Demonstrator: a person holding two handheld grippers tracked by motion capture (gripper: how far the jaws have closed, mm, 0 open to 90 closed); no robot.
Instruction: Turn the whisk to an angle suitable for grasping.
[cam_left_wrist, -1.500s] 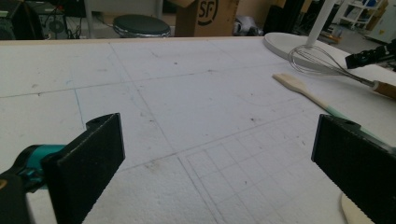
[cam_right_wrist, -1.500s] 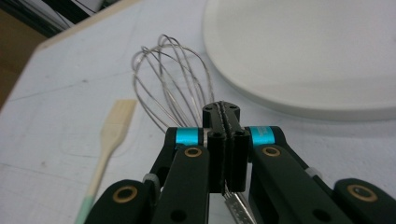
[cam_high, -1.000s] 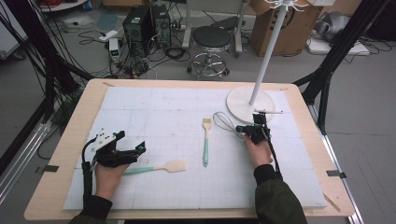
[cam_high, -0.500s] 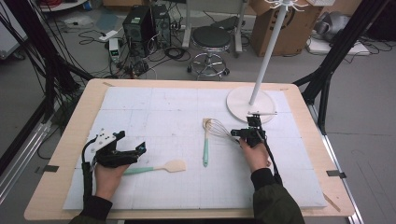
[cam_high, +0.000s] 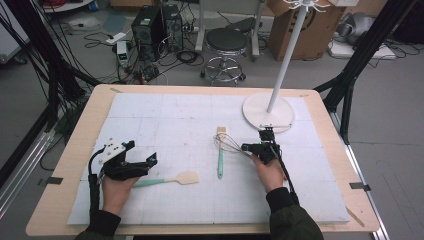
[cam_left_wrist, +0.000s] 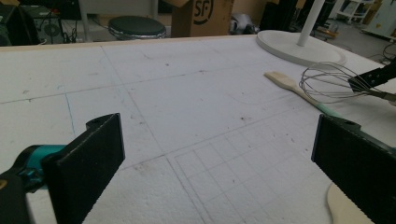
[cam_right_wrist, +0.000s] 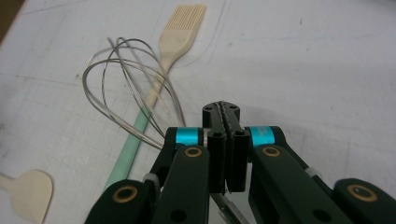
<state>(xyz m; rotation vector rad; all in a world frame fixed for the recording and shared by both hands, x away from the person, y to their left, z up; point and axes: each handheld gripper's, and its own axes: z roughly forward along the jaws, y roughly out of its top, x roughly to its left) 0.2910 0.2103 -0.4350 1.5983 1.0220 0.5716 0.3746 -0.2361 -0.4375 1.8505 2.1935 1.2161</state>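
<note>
Gripping whisk by its handle, right gripper clamped tight, wires over brush at table centre, gripper's 9 o'clock. Left gripper wide, empty, over spatula. Risk: wires snagging brush, dragging it.

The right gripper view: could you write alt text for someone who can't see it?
Black tongs, jaws pressed shut on the handle of a wire whisk, fill the foreground above a white gridded mat. The whisk's loops hang over a pastry brush with a pale green handle and cream bristles. A cream spatula blade shows at the lower left corner.
</note>
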